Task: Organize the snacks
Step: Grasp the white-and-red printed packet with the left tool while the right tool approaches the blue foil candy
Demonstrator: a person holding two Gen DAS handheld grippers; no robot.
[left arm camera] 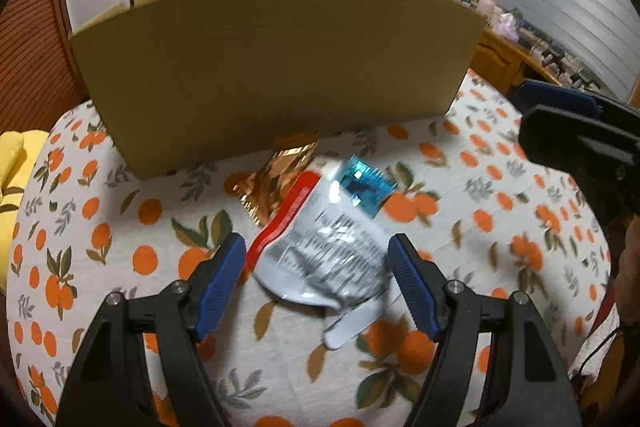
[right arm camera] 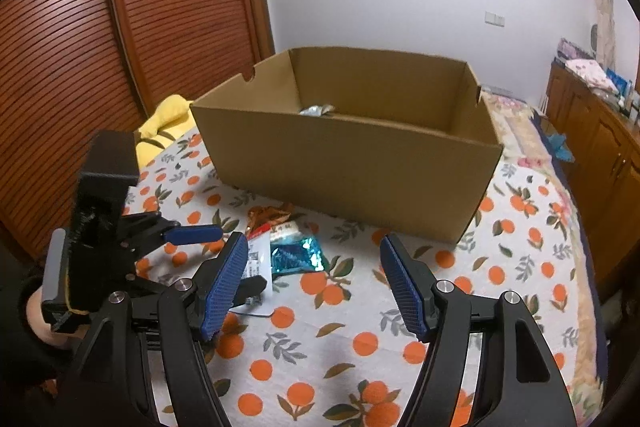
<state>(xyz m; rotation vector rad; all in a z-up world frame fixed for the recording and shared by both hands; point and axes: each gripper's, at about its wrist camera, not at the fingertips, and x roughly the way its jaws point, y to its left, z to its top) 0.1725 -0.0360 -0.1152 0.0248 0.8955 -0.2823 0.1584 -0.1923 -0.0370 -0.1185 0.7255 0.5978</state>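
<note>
The box (right arm camera: 352, 147) is seen open-topped on the orange-print cloth (right arm camera: 360, 339), and everything is placed against it. Just in front of its near wall three snack packs are bunched: a copper foil pack (left arm camera: 276, 175) lies closest, its top edge apparently touching the box's base, a white pack (left arm camera: 324, 255) with a red edge is overlapped onto it on the side away from the box, and a teal pack (left arm camera: 364, 187) is tucked against the white one's corner nearest the box. All three are lying flat on the cloth, outside the box.

Inside the box, a silvery wrapper (right arm camera: 316, 110) is glimpsed over the near wall, toward the back left; what it is cannot be told.

The left gripper (left arm camera: 318, 267) is held low over the cloth in front of the box, jaws spread wide, with the white pack framed between the blue fingers (left arm camera: 224, 275). No contact with the pack is shown; the picture is blurred there. Nothing is gripped.

The right gripper (right arm camera: 314, 279) is held farther back from the box, jaws likewise parted and nothing between them. In its view the left gripper is seen down by the packs, left of the teal one.

A yellow cushion (right arm camera: 164, 123) is seen past the box's left corner.
</note>
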